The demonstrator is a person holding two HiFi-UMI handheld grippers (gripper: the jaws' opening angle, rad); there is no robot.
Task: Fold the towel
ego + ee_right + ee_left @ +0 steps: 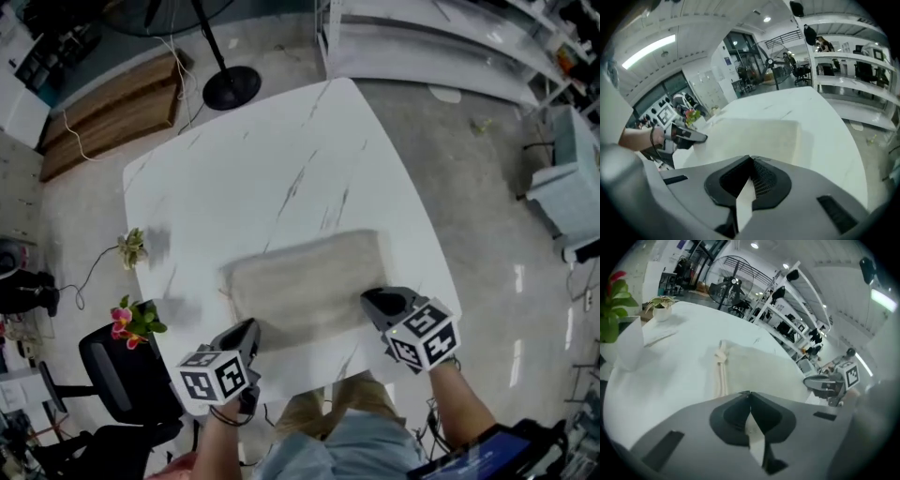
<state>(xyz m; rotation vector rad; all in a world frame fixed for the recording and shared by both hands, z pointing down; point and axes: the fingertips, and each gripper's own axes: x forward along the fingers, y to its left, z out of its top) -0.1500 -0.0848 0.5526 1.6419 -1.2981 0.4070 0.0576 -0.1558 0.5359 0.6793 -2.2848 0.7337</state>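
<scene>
A beige towel (305, 281) lies folded flat on the white marble table (262, 169), toward its near edge. Its layered left edge (722, 371) shows in the left gripper view. My left gripper (249, 328) is at the towel's near left corner, my right gripper (368, 299) at its near right corner. Both are shut. In the left gripper view the jaws (750, 393) meet at their tips with the towel (759, 373) just beyond. In the right gripper view the jaws (751, 157) are likewise closed before the towel (750, 136). I see no cloth pinched in either.
A small potted plant (131, 247) and a vase of pink flowers (131, 319) stand at the table's left edge. A black chair (122, 375) is beside the near left corner. A fan base (232, 87) and white shelving (441, 47) stand beyond the table.
</scene>
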